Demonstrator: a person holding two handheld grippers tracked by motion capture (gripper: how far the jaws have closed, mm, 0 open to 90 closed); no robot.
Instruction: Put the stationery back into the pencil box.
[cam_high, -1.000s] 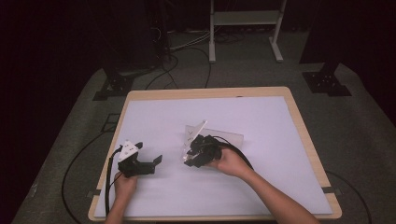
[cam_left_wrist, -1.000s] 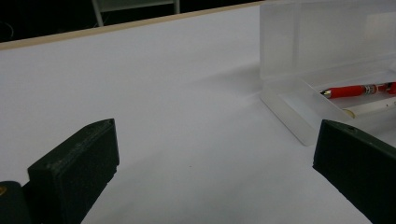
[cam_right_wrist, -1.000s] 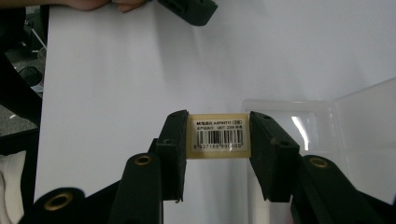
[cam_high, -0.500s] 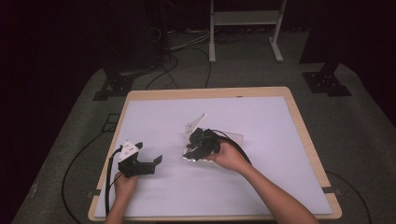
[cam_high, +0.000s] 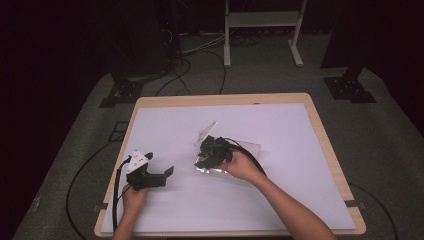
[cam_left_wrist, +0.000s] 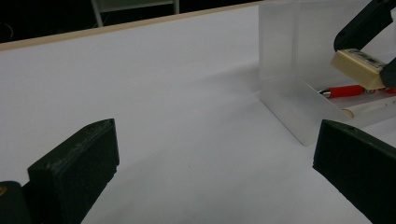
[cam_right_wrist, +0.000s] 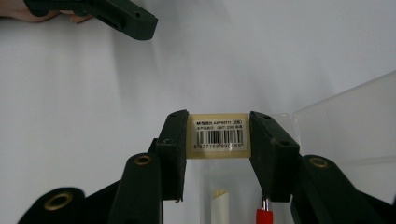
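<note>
A cream eraser (cam_right_wrist: 218, 135) with a barcode label is pinched between the pads of my right gripper (cam_right_wrist: 218, 136). It hangs over an open clear plastic case (cam_high: 250, 149) in the middle of the table, seen from the left gripper view as eraser (cam_left_wrist: 357, 67) above case (cam_left_wrist: 299, 112). Inside the case lie a red pen (cam_left_wrist: 345, 91) and a white stick (cam_right_wrist: 219, 205). The case's lid (cam_high: 207, 131) stands up. My left gripper (cam_high: 159, 164) rests on the white mat to the left, jaws wide open and empty, aimed at the case.
A white mat (cam_high: 280, 125) covers the wooden table (cam_high: 325, 145). A black cable (cam_high: 252, 155) loops from the right gripper past the case. Beyond the table are a dark floor, cables and stand legs (cam_high: 227, 55).
The right gripper, still holding the eraser, has edged slightly over the case. The left gripper has kept still.
</note>
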